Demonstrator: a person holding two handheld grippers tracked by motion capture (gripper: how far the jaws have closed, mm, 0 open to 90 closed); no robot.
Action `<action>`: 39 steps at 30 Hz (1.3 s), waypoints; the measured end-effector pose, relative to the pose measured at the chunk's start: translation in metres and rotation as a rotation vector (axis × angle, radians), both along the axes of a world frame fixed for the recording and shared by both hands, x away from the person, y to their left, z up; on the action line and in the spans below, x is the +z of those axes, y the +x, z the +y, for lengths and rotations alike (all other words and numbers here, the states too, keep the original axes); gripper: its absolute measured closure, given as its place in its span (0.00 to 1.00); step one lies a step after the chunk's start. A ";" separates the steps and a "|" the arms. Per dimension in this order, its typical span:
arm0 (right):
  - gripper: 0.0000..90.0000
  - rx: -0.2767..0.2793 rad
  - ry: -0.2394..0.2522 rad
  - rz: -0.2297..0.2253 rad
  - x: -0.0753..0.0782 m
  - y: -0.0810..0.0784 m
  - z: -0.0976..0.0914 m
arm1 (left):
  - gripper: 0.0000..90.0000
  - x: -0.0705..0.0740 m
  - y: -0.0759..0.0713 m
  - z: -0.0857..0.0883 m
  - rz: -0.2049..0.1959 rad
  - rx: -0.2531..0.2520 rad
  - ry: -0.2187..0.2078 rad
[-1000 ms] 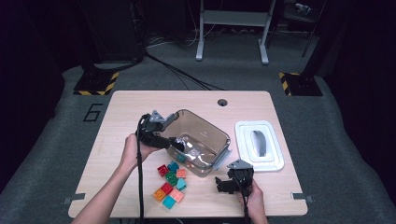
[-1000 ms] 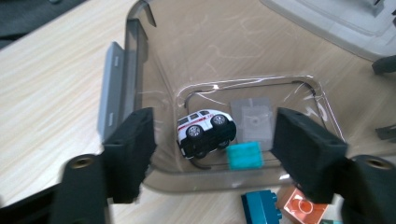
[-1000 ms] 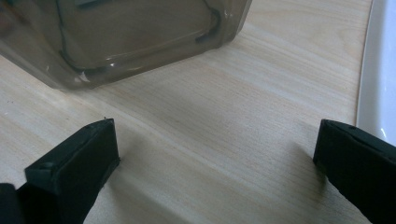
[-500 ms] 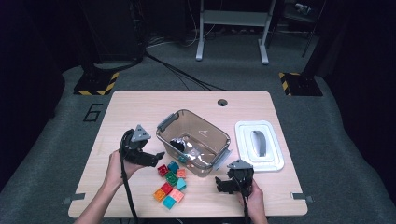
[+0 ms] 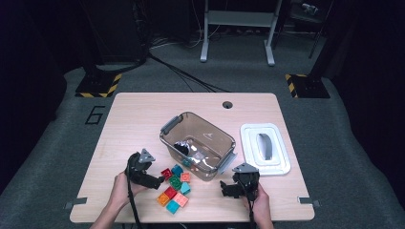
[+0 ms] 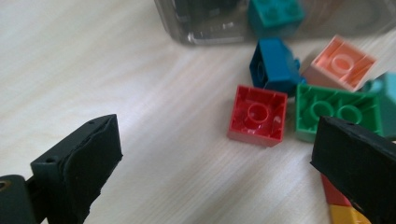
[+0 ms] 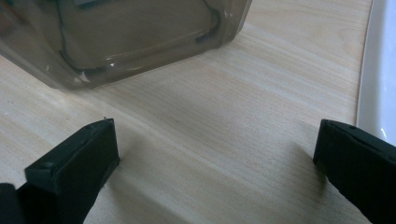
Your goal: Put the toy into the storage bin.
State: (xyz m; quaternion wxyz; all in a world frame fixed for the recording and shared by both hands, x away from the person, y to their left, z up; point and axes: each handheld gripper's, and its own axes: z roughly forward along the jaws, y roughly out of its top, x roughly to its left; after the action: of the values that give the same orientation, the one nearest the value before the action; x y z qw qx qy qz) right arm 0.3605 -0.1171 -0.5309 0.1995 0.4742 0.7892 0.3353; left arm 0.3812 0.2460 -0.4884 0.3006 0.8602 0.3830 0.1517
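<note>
I see my left tongs (image 5: 160, 182) low in the lower left of the high view, jaws just opened wide with nothing between them, their tips just beside the cluster of bricks (image 5: 175, 190) on the counter (image 5: 133, 124). In the left gripper view the red brick (image 6: 257, 115) lies studs down at centre right, ahead of the jaws, with a green brick (image 6: 336, 112) beside it on the right. My right tongs (image 5: 225, 189) sit lower right, jaws wide and empty, near the clear bin (image 5: 198, 145). The white lid (image 5: 265, 149) lies right of the bin.
</note>
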 end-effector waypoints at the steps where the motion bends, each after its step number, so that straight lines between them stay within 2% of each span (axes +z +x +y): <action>1: 0.00 0.000 0.000 0.000 0.000 0.000 0.000 | 0.02 -0.006 0.002 -0.002 0.021 -0.006 -0.013; 4: 0.00 0.000 0.000 0.000 0.000 0.000 0.000 | 0.07 -0.009 0.004 -0.005 0.023 -0.021 -0.018; 6: 0.00 0.000 0.000 0.000 0.000 0.000 0.000 | 0.17 -0.011 0.006 -0.007 0.032 -0.044 -0.026; 7: 0.00 0.001 0.000 0.001 0.000 0.000 0.000 | 0.25 -0.011 0.007 -0.009 0.029 -0.050 -0.015; 11: 0.00 0.000 0.001 0.000 0.000 0.000 0.000 | 0.37 -0.012 0.008 -0.011 0.027 -0.070 -0.018; 13: 0.00 0.001 0.001 0.000 0.000 0.000 0.000 | 0.40 -0.012 0.009 -0.013 0.031 -0.086 -0.016; 15: 0.00 0.001 0.000 0.000 0.000 0.000 0.000 | 0.48 -0.012 0.009 -0.015 0.040 -0.107 -0.012; 16: 0.00 0.001 0.000 0.000 0.000 0.000 0.000 | 0.52 -0.013 0.009 -0.017 0.025 -0.099 -0.015; 20: 0.00 0.002 0.000 0.000 0.000 0.000 0.000 | 0.64 -0.013 0.009 -0.018 0.018 -0.100 -0.014; 25: 0.00 0.004 0.002 0.000 0.000 0.000 0.000 | 0.65 -0.013 0.008 -0.015 0.029 -0.090 -0.025; 27: 0.00 0.004 0.002 0.001 0.000 0.000 0.000 | 0.65 -0.013 0.007 -0.012 0.020 -0.084 -0.020; 32: 0.00 0.004 0.002 0.001 0.000 0.000 0.000 | 0.65 -0.012 0.005 -0.006 0.029 -0.066 -0.010; 33: 0.00 0.004 0.002 0.000 0.000 0.000 0.000 | 0.64 -0.011 0.006 -0.006 0.035 -0.060 -0.013; 35: 0.00 0.004 0.002 0.000 0.000 0.000 0.000 | 0.51 -0.011 0.007 -0.006 0.039 -0.049 -0.017; 39: 0.00 0.004 0.002 0.000 0.000 0.000 0.000 | 0.45 -0.010 0.010 -0.011 0.047 -0.036 -0.030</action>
State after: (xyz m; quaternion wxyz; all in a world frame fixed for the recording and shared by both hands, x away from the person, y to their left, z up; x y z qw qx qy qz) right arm 0.3607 -0.1172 -0.5310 0.1983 0.4729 0.7899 0.3364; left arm 0.3907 0.2348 -0.4982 0.3069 0.8657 0.3767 0.1201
